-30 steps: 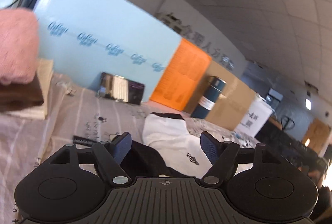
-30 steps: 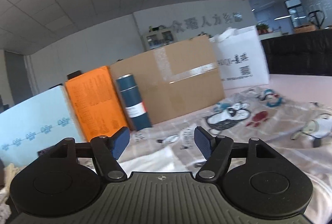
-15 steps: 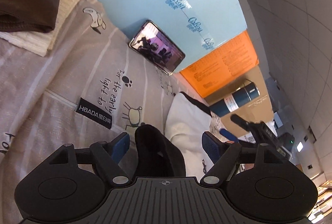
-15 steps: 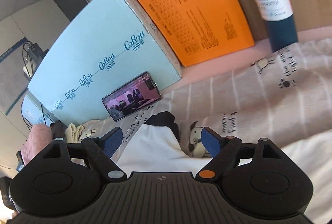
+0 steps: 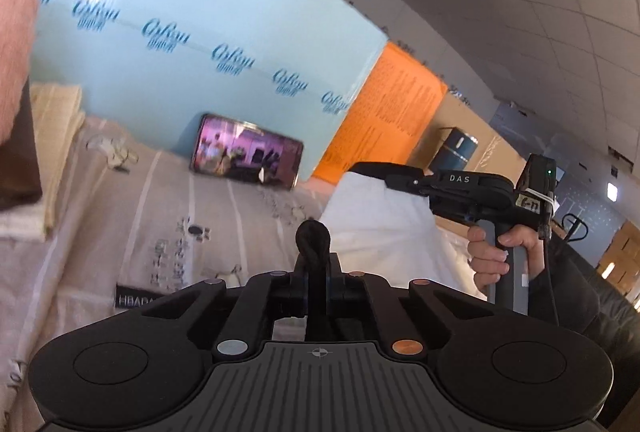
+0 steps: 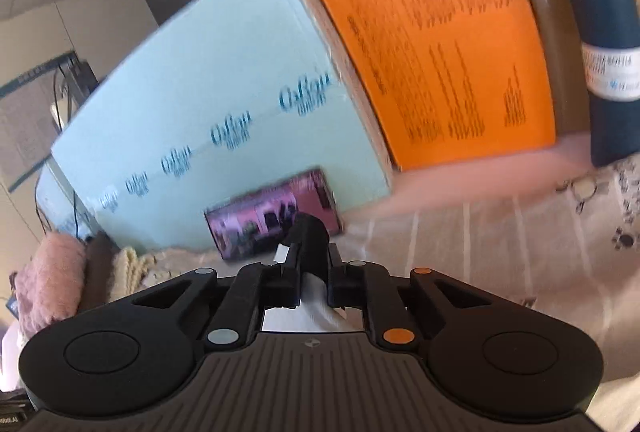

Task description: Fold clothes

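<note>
Two wrist cams over a bed w/ a cartoon-print sheet (image 5: 132, 216).

Left cam: left gripper (image 5: 318, 282) has its fingers pinched together on a black cuff (image 5: 313, 238) of a white garment (image 5: 380, 228); the dark fabric bunches up between the tips. The white cloth lies just right of the gripper, draped up toward the right gripper (image 5: 404, 178), which only this view shows from outside: black body marked "DAS", held by a hand (image 5: 494, 252) on its grey handle, tip at the garment's upper edge. At the left edge sit stacked clothes: pink fuzzy, brown and cream knit (image 5: 58, 128).

Right cam: right gripper's fingers are also closed tight, gripping black trim w/ white fabric (image 6: 308, 296) showing between and below the tips. The rest of the garment is out of view here.

Both cams show a phone (image 5: 246, 157), screen lit, leaning on a pale blue board (image 5: 192, 16) beside an orange sheet of print (image 6: 436, 32). The right cam shows a navy flask (image 6: 604, 32) clearly; in the left cam it's partly hidden.
</note>
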`<state>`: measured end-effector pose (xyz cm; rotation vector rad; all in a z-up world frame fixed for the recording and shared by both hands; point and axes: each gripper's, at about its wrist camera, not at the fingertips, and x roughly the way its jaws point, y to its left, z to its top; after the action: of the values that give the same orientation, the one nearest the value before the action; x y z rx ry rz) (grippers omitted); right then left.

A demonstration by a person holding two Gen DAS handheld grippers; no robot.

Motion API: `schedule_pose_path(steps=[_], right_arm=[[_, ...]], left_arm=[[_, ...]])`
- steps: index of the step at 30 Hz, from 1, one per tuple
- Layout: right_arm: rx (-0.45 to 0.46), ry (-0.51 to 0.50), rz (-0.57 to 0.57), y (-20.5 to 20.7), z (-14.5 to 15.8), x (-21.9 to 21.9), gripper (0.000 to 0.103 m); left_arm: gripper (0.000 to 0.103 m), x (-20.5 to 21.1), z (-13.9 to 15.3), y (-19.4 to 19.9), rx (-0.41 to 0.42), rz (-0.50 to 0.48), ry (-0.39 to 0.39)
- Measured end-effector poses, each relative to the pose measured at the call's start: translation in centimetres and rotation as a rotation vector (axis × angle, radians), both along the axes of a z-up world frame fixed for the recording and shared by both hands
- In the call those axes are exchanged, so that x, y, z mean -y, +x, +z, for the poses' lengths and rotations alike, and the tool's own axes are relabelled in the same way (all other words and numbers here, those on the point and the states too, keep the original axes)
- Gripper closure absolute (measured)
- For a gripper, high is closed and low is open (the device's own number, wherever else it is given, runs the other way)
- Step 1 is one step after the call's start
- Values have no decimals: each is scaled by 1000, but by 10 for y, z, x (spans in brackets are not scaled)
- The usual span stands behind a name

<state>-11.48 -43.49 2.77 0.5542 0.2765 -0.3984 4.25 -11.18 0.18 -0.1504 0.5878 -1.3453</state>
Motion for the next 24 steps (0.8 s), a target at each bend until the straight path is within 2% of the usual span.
schedule_pose_path(steps=[2, 4, 7, 8, 10, 14, 15, 16, 17, 19, 22, 24], right_arm=[[61, -37, -58, -8, 13, 7, 95], [84, -61, -96, -9, 15, 16, 95], [88, -95, -130, -7, 10, 29, 95], [63, -104, -134, -2, 3, 34, 95], [-13, -97, -131, 11, -14, 45, 95], [-207, -53, -196, 35, -49, 71, 91], [-231, -35, -233, 34, -53, 78, 83], [-238, -10, -265, 30, -55, 85, 67], [-223, 17, -289, 23, -54, 90, 61], [-170, 36, -320, 3, -46, 94, 56], [-138, -15, -341, -27, -21, 85, 44], [-110, -36, -287, -49, -5, 68, 42]], left_arm=[[98, 4, 8, 1, 55, 11, -15], [98, 12, 9, 7, 92, 37, -4], [97, 30, -2, 21, 101, 62, 69], [97, 36, -9, 27, 72, 65, 111], [93, 45, -19, 31, 71, 75, 181], [75, 54, -26, 31, 135, 98, 279], [66, 51, -24, 32, 143, 120, 274], [55, 47, -21, 33, 150, 145, 262], [51, 42, -16, 32, 165, 181, 241], [42, 27, -4, 29, 199, 240, 165], [41, 12, 12, 17, 185, 117, 34], [35, 11, 16, 3, 172, -26, 5]])
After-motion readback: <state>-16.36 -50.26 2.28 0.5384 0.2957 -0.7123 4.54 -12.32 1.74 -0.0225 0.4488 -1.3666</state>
